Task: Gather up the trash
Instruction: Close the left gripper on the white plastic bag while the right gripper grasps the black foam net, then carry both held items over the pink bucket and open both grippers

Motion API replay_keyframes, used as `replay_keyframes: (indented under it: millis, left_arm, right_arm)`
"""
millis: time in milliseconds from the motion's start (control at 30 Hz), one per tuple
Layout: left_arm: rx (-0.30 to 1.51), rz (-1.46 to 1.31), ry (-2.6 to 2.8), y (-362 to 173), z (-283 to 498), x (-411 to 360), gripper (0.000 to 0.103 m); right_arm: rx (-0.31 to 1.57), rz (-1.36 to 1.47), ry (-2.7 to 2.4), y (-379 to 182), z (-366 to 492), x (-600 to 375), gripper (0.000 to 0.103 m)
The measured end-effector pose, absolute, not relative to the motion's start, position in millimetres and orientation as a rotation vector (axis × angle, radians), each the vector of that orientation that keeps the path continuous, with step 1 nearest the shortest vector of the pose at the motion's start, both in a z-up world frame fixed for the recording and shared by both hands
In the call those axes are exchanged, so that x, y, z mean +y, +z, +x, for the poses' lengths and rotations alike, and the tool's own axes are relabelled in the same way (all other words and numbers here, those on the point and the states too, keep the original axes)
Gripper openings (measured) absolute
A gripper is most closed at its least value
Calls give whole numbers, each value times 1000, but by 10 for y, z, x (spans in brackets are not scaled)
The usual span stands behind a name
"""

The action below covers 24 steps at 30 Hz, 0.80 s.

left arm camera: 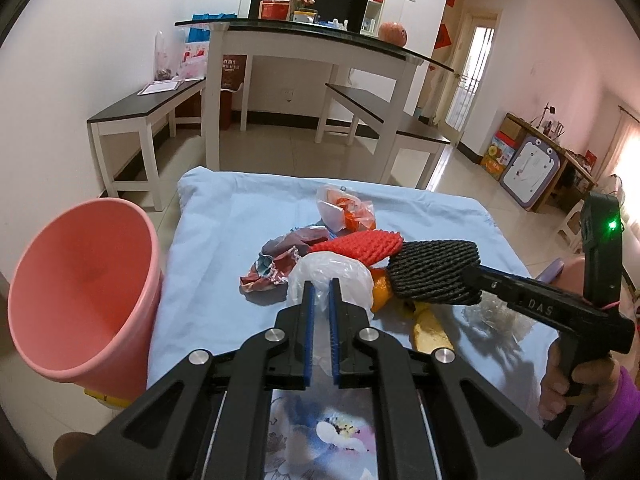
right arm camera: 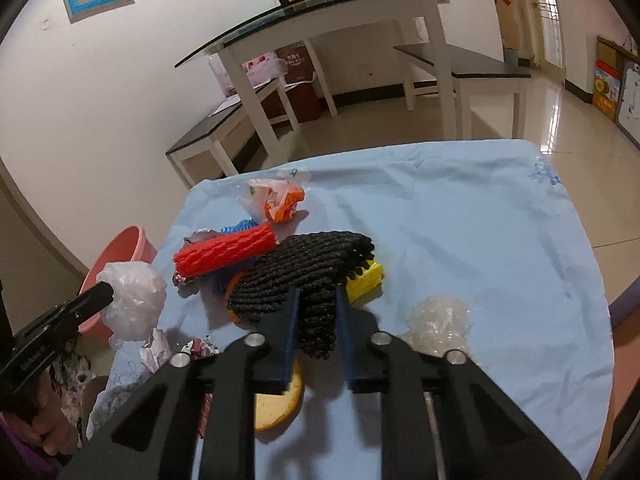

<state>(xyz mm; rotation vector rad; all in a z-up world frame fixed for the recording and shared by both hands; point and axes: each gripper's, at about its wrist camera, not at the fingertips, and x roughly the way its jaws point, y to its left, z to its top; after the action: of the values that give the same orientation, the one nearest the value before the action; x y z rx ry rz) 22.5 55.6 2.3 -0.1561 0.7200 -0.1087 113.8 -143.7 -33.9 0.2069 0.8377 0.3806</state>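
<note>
left of the trash pile, a pink plastic bucket [left arm camera: 80, 292] waits. the left gripper [left arm camera: 321, 292] is clamped on a crumpled clear plastic bag [left arm camera: 344, 276]; the right gripper [right arm camera: 316, 300] pinches a black foam net sleeve [right arm camera: 304, 272], both apparently bucket-bound.

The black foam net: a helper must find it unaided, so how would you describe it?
On the table with the light blue cloth, look at the trash pile near its middle. The black foam net lies beside the red foam net, pinched by the right gripper. It is the pile's only black, ribbed piece.
</note>
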Motion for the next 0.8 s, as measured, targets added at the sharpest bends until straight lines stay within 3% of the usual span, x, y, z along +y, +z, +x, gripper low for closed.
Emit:
replay_keyframes:
  millis: [500, 800]
  left_arm:
    - [610, -172, -101, 330, 49, 700, 6]
    - [539, -173, 6, 484, -105, 1045, 6]
  right_arm:
    - [604, 144, 319, 371, 865, -1517, 12]
    - [565, 91, 432, 620, 936, -997, 12]
